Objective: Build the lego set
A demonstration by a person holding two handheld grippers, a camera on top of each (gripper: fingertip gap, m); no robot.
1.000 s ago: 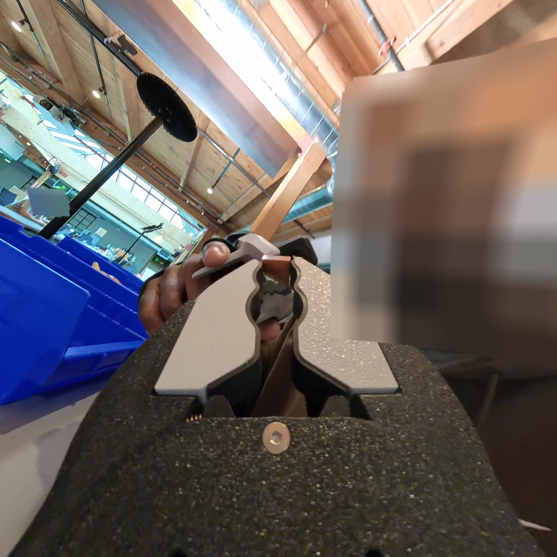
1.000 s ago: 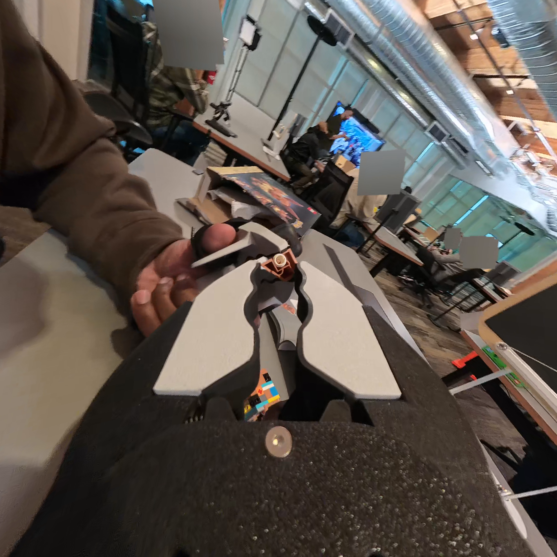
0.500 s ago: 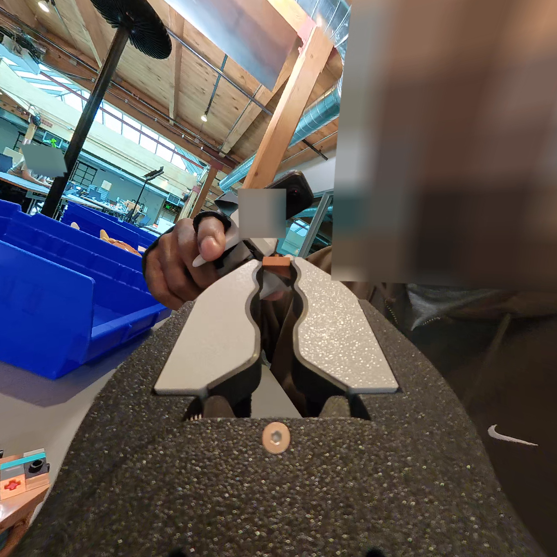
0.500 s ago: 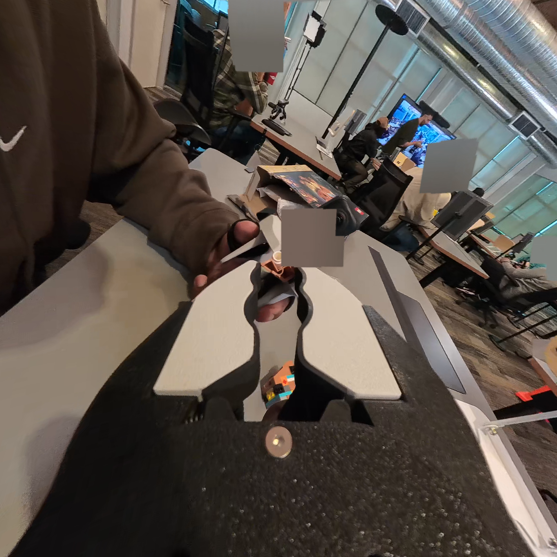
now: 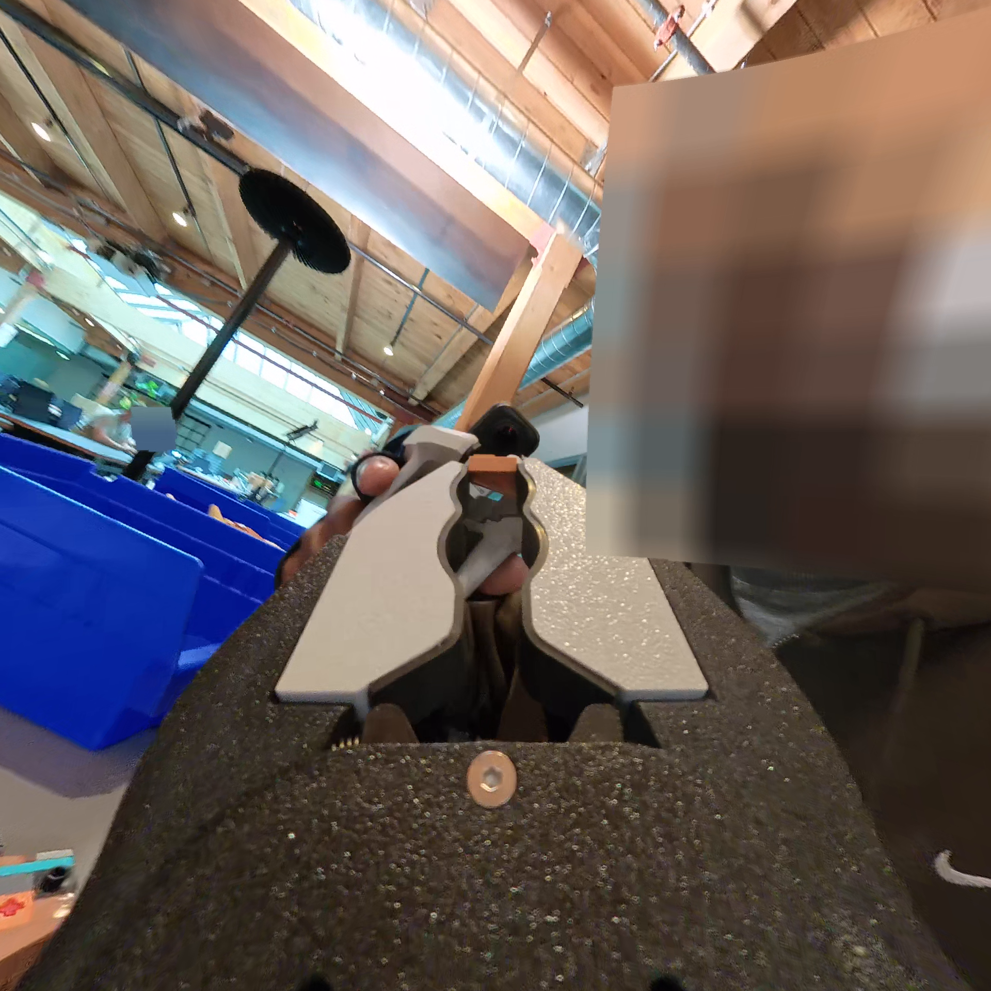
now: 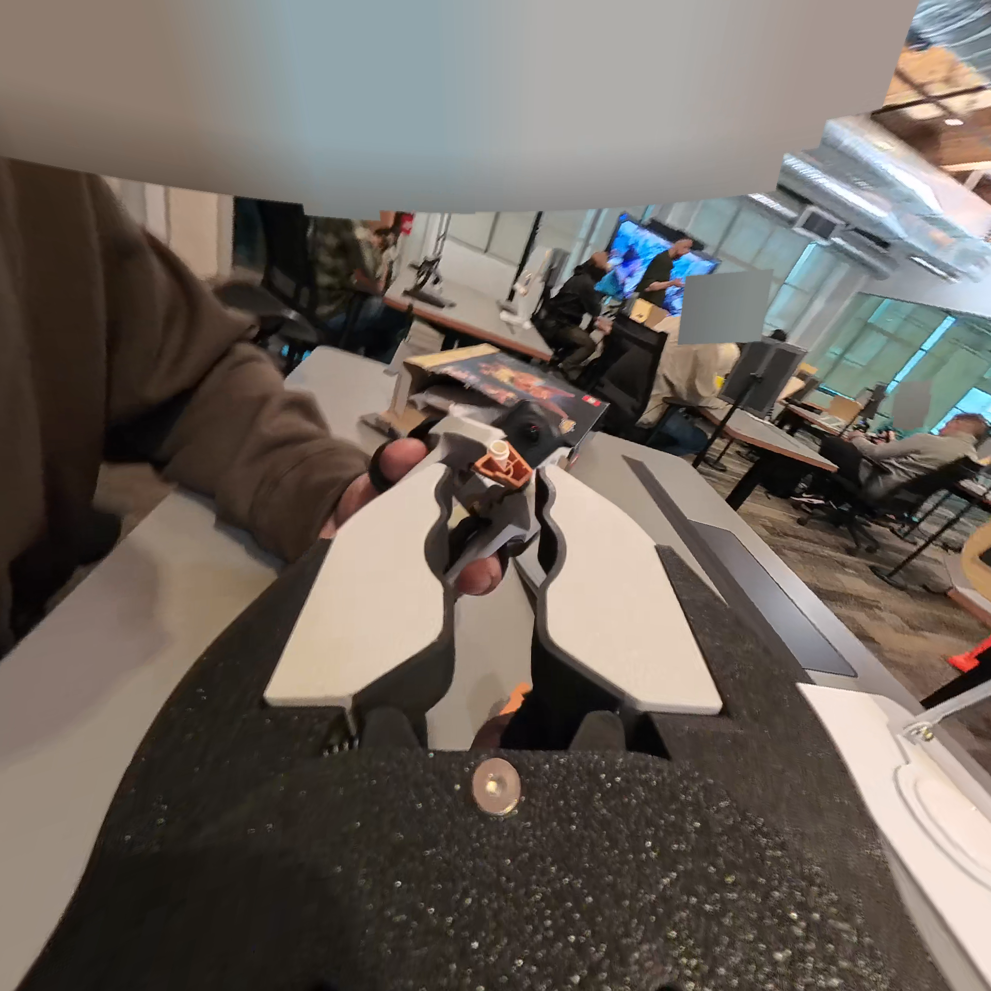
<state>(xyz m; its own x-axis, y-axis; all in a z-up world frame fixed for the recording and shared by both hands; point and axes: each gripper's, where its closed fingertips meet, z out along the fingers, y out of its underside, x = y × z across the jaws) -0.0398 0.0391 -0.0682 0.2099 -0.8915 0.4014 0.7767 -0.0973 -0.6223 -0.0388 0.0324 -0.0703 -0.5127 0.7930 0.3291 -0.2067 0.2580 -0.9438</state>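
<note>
Both raised off the table, tip to tip — left gripper (image 5: 492,472) and right gripper (image 6: 496,474) each clenched on the brown brick (image 5: 493,464), likely a handover or seating its white peg (image 6: 500,448).

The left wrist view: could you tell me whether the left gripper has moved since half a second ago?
Yes. The left gripper, shut on the small brown brick, has tipped upward: the blue bins sit lower and the black fan has dropped further into view.
</note>
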